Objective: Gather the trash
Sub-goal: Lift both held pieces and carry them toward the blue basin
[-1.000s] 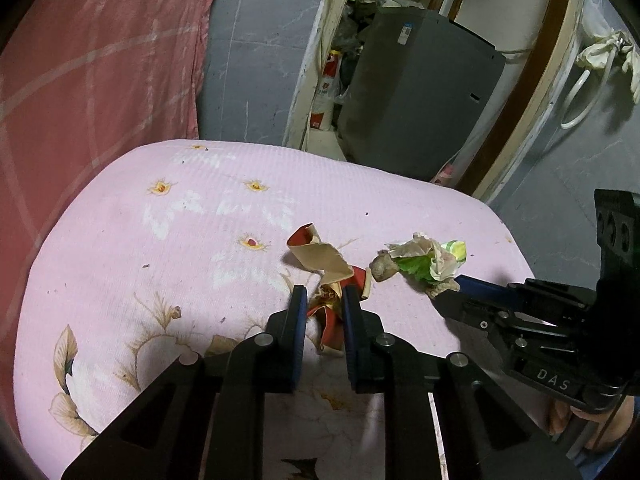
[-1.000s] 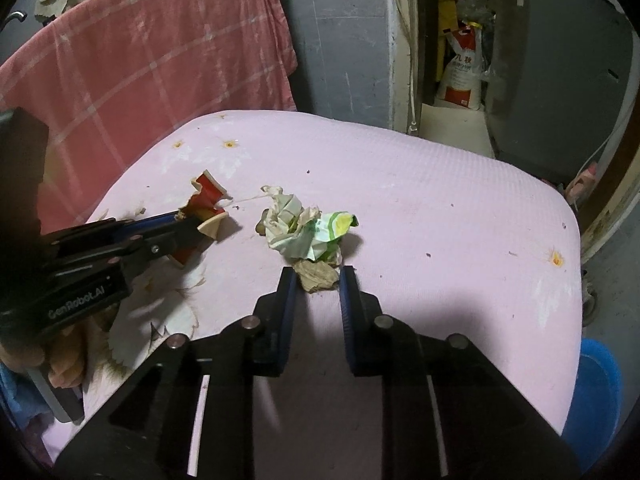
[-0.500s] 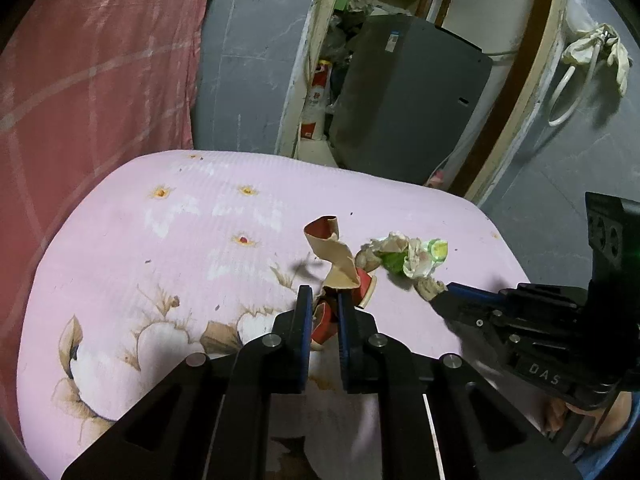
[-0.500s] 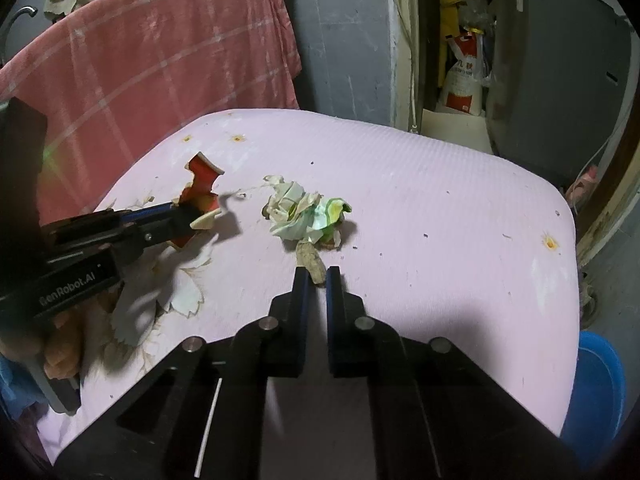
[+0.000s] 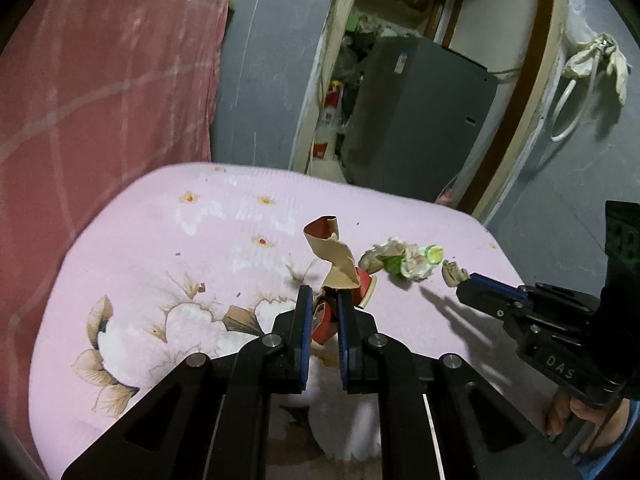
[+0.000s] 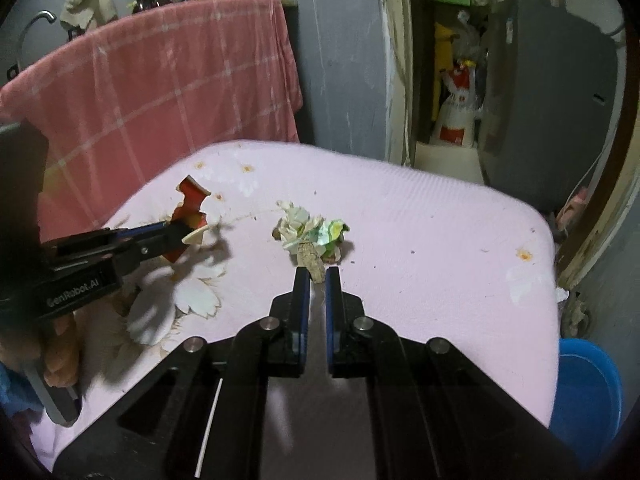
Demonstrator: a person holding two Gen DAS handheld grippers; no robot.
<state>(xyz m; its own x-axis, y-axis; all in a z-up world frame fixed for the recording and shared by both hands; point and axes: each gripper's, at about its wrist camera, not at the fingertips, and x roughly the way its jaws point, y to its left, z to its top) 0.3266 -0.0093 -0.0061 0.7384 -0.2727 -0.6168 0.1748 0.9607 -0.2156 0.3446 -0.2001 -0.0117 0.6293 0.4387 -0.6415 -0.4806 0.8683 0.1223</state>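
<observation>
My left gripper (image 5: 323, 298) is shut on a torn red and tan paper cup (image 5: 334, 258) and holds it above the pink flowered bed cover (image 5: 160, 248). The cup also shows in the right wrist view (image 6: 191, 204). My right gripper (image 6: 317, 274) is shut on a small brown scrap (image 6: 311, 258), seen in the left wrist view (image 5: 452, 272) at its tips (image 5: 466, 286). A crumpled white and green wrapper (image 6: 310, 230) lies on the cover just beyond the scrap; it shows in the left wrist view (image 5: 408, 260) too.
A red checked cloth (image 6: 160, 92) hangs behind the bed at the left. A grey cabinet (image 6: 548, 92) stands in the doorway beyond. A blue bin (image 6: 588, 396) sits on the floor at the right of the bed.
Both grippers closed, the left on the paper cup, the right on the brown scrap. Both have lifted their pieces off the cover and drawn back a little.
</observation>
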